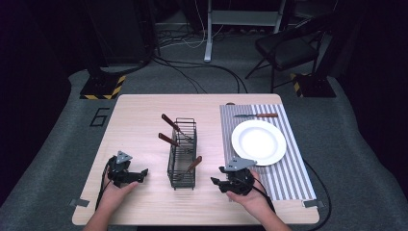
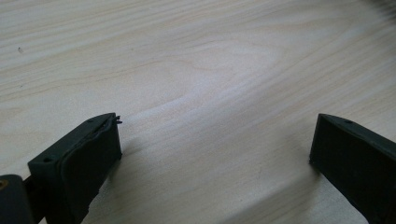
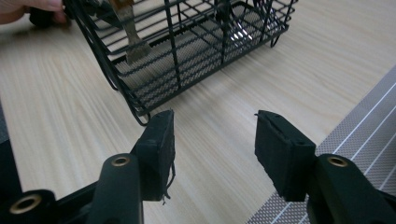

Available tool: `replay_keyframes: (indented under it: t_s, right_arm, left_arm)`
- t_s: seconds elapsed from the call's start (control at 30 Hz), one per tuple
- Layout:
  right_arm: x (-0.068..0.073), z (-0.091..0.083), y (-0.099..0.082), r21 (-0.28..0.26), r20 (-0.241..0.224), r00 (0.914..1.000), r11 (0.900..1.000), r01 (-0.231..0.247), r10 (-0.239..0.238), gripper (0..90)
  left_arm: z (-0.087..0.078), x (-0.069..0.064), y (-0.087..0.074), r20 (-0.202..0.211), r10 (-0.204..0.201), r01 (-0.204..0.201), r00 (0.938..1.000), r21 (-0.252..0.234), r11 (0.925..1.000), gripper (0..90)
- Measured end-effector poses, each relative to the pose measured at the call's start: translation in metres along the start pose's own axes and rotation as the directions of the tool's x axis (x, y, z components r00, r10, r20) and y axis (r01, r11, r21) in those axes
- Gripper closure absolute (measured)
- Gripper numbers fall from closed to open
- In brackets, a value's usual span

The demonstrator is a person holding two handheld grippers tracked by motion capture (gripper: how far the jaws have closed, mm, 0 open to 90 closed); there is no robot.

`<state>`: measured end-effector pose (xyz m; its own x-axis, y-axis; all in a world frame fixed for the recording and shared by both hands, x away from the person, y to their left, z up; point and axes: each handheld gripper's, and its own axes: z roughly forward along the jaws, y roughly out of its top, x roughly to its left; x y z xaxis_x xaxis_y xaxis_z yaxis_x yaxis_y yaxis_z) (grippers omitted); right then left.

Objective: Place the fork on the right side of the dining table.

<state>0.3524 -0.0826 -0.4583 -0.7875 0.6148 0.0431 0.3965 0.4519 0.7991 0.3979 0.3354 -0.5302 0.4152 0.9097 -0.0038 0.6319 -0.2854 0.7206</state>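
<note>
table brightly lit from above – dark surroundings, soft shadows, slight blur.

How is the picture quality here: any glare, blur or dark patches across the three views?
High view: table evenly lit, room around it very dark, plate bright but not blown out. Left gripper view: soft sheen on the wood, jaws near the lens blurred. Right gripper view: basket sharp, its own jaws slightly soft, shadow under them.

surface: wooden table | on it: wire basket, striped placemat
</note>
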Motion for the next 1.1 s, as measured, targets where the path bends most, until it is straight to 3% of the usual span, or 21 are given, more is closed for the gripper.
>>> replay_keyframes:
  t_s: [0.47,1.1]
  right_arm:
    - [-0.007,-0.033,0.040,-0.056,-0.097,0.9952,0.9984,0.006,-0.012,54.3]
    - [-0.001,-0.044,0.079,-0.059,-0.172,0.9838,0.9974,0.041,-0.051,54.9]
  left_arm:
    - [0.000,0.000,0.000,0.000,0.000,0.000,1.0000,0.000,1.0000,1.7]
    - [0.000,0.000,0.000,0.001,0.000,0.000,1.0000,0.000,1.0000,1.8]
